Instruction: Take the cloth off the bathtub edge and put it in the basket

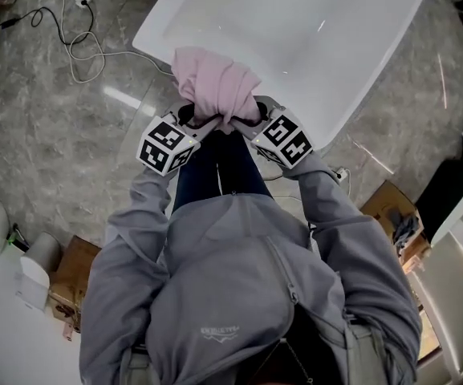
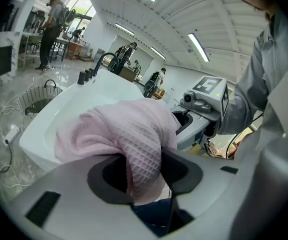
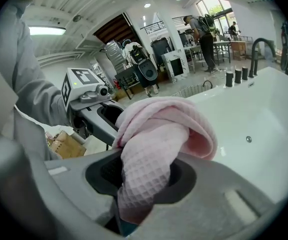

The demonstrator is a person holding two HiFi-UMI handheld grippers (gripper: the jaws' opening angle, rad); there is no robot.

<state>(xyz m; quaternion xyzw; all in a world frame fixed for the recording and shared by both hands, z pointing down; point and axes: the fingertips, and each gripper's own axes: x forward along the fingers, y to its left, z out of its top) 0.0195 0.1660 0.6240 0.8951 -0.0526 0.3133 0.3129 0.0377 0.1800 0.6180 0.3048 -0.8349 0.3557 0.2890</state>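
Observation:
A pink waffle-weave cloth (image 1: 213, 84) hangs bunched between both grippers, lifted clear above the near rim of the white bathtub (image 1: 327, 62). My left gripper (image 1: 197, 123) is shut on one fold of the cloth (image 2: 141, 149), which fills the gap between its jaws. On the other side, my right gripper (image 1: 243, 123) is shut on a second fold of the cloth (image 3: 148, 169). The two grippers sit close together, side by side. A wire basket (image 2: 39, 98) stands on the floor beyond the tub's far end in the left gripper view.
White cables (image 1: 83, 42) trail over the grey marble floor left of the tub. Cardboard boxes (image 1: 391, 211) lie at the right and lower left. Black bottles (image 3: 236, 75) and a tap (image 3: 263, 46) stand on the tub's far rim. People stand in the background.

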